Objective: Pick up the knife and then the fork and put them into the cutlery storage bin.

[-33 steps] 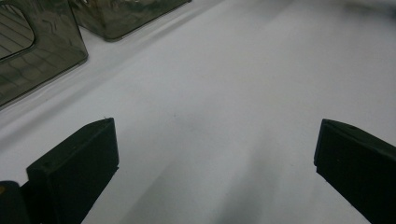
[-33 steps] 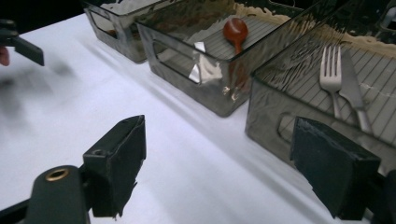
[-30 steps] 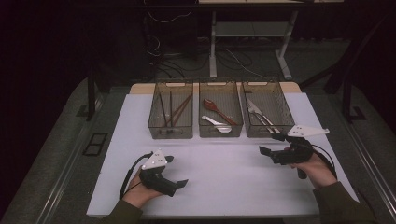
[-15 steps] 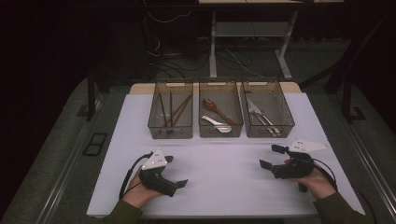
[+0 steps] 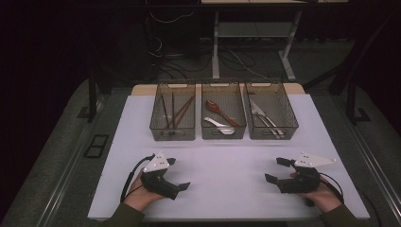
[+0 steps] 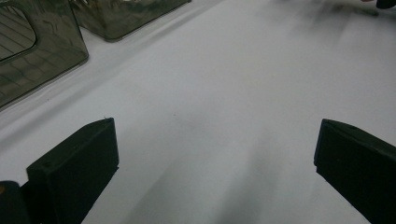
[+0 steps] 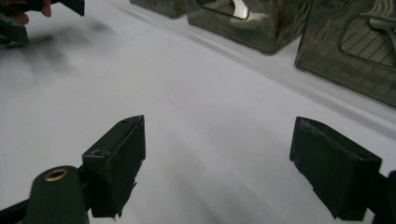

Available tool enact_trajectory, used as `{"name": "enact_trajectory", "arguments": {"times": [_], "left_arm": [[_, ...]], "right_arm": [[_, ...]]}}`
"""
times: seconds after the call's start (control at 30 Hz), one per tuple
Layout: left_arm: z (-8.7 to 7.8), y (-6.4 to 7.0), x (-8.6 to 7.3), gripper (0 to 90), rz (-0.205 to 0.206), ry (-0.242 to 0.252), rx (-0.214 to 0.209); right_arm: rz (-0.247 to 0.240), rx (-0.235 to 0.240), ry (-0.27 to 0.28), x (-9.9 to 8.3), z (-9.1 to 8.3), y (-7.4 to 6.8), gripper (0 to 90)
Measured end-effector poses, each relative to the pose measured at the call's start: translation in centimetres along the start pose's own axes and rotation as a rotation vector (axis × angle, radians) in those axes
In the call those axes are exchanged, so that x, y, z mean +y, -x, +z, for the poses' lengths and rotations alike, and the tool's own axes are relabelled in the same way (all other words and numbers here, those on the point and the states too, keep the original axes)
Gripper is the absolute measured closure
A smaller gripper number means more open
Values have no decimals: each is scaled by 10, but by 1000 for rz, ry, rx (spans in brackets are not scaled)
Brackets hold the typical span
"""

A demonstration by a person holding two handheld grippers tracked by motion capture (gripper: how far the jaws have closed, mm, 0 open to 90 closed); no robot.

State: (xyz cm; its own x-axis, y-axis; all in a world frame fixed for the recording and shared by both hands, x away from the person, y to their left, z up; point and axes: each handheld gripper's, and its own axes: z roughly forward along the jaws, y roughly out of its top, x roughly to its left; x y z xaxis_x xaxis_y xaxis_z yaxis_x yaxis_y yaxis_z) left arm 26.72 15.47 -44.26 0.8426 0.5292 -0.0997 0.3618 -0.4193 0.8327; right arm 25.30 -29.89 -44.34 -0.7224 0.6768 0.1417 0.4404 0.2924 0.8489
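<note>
Left gripper [image 5: 177,174] rests low on the white table [image 5: 227,156] at its near left, jaws spread wide, nothing between them; its own view confirms bare tabletop in the gap [image 6: 215,154]. Beyond, three mesh bins stand in a row, well apart from both tools: the left bin [image 5: 173,117] holds chopsticks [image 5: 172,112], the middle bin [image 5: 223,117] spoons [image 5: 218,113], the right bin [image 5: 271,116] metal cutlery [image 5: 264,117]. Right gripper [image 5: 278,171] sits at the near right, jaws likewise wide apart and empty, over bare table [image 7: 217,154].
</note>
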Motion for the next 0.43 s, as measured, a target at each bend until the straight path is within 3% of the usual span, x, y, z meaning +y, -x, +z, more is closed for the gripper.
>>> {"name": "enact_trajectory", "arguments": {"times": [0.1, 0.43], "left_arm": [[0, 0, 0, 0, -3, -2, 0], [0, 0, 0, 0, -2, -1, -1]], "right_arm": [[-23, -2, -23, -2, 2, -1, 180], [-29, -5, -28, -2, 3, -1, 170]]}}
